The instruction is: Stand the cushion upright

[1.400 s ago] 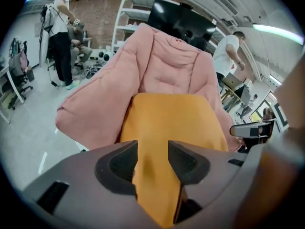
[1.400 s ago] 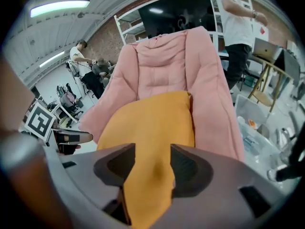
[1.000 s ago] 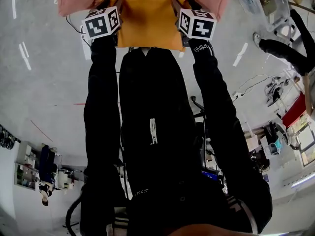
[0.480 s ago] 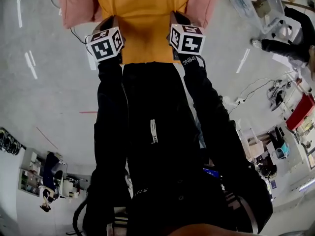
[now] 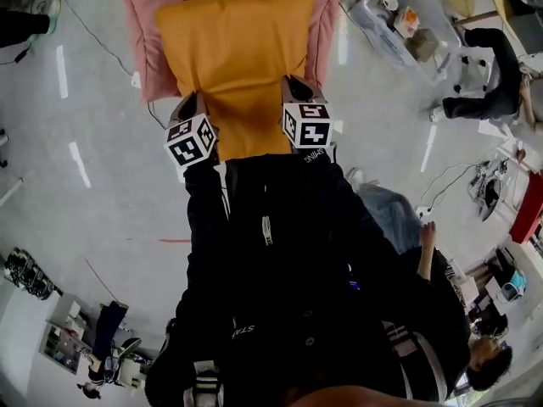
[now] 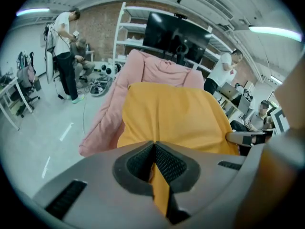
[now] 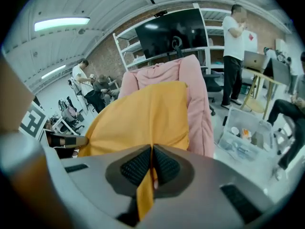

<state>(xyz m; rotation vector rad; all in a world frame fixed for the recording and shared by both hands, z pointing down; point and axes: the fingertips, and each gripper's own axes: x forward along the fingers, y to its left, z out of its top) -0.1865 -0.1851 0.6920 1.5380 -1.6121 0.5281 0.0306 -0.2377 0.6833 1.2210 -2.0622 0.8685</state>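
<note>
An orange cushion (image 5: 233,62) lies on a pink sofa chair (image 5: 327,24), its near edge lifted toward me. My left gripper (image 5: 188,119) is shut on the cushion's near left edge. My right gripper (image 5: 293,100) is shut on the near right edge. In the left gripper view orange fabric (image 6: 160,190) is pinched between the black ribbed pads (image 6: 169,163), with the cushion (image 6: 171,118) sloping away toward the pink backrest (image 6: 162,73). In the right gripper view a strip of orange fabric (image 7: 144,194) hangs from between the pads (image 7: 164,166), and the cushion (image 7: 143,116) rises ahead.
A clear plastic bin (image 5: 403,19) with small items sits on the floor right of the chair. A seated person (image 5: 488,75) is at the far right. People stand by shelves (image 6: 131,37) and a dark screen (image 7: 174,30) behind the chair. Cables trail on the grey floor (image 5: 76,168).
Both grippers closed on the cushion's near edge and rose with it. The cushion's near end has lifted off the seat, and more of the chair is in view.
</note>
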